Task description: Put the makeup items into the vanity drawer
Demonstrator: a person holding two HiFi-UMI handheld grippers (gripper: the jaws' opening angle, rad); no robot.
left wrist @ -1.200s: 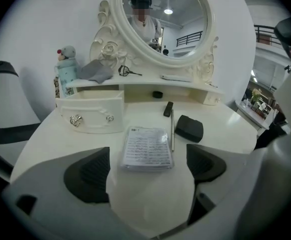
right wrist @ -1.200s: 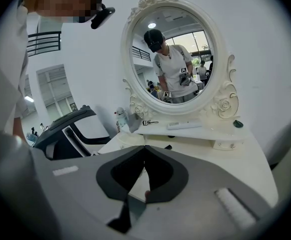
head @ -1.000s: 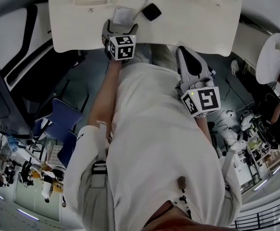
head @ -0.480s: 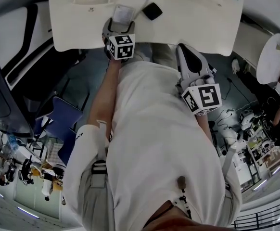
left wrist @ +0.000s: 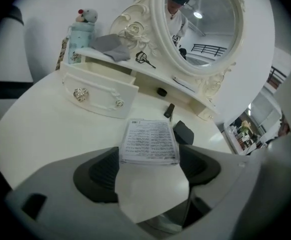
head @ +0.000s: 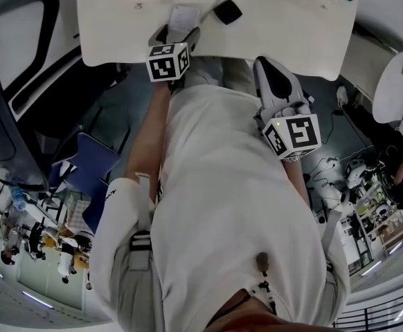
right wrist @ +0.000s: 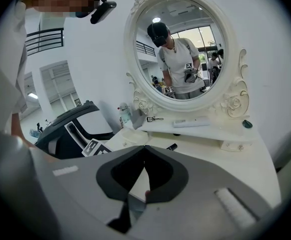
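Observation:
A flat white box with fine print [left wrist: 149,140] lies on the vanity top [left wrist: 50,134], seen also as the box [head: 182,16] in the head view. My left gripper [left wrist: 149,154] has just been closing a little around it, and both pads touch its sides. The open cream drawer [left wrist: 99,91] stands ahead to the left. A black compact [left wrist: 184,132] and a black tube [left wrist: 169,110] lie just beyond the box. My right gripper [right wrist: 144,149] is shut and empty, held low beside the person's torso, short of the table edge.
An oval mirror [left wrist: 200,24] rises behind the shelf, which carries an eyelash curler [left wrist: 144,59], a grey cloth [left wrist: 110,44] and a teal bottle [left wrist: 80,39]. A small green item [right wrist: 247,124] sits at the shelf's right end. A blue chair [head: 91,171] stands to the left.
The left gripper has rolled about its own axis, so its marker cube shows a different face. The box stays in place on the table. The right gripper has kept still.

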